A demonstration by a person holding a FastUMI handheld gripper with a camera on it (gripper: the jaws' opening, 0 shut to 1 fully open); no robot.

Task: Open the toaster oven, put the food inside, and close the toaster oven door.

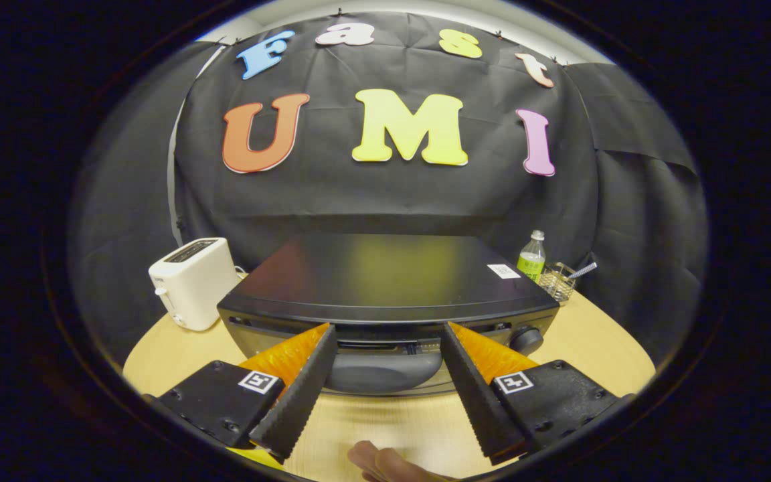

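Tabletop (pixel 600 335); oven (pixel 385 281) broadside; claw (pixel 385 331) agape

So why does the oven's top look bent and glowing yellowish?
In the gripper view, the fisheye lens bows the toaster oven and table edge; the glossy top mirrors the wall's colours as soft glare. The open gripper frames the door handle, sharp enough.

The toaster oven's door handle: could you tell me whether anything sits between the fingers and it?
Nothing visible does. The gripper is open, its fingers spread either side of the door handle, which lies just ahead between them on the toaster oven. The white toaster and bottle stand off to the sides.
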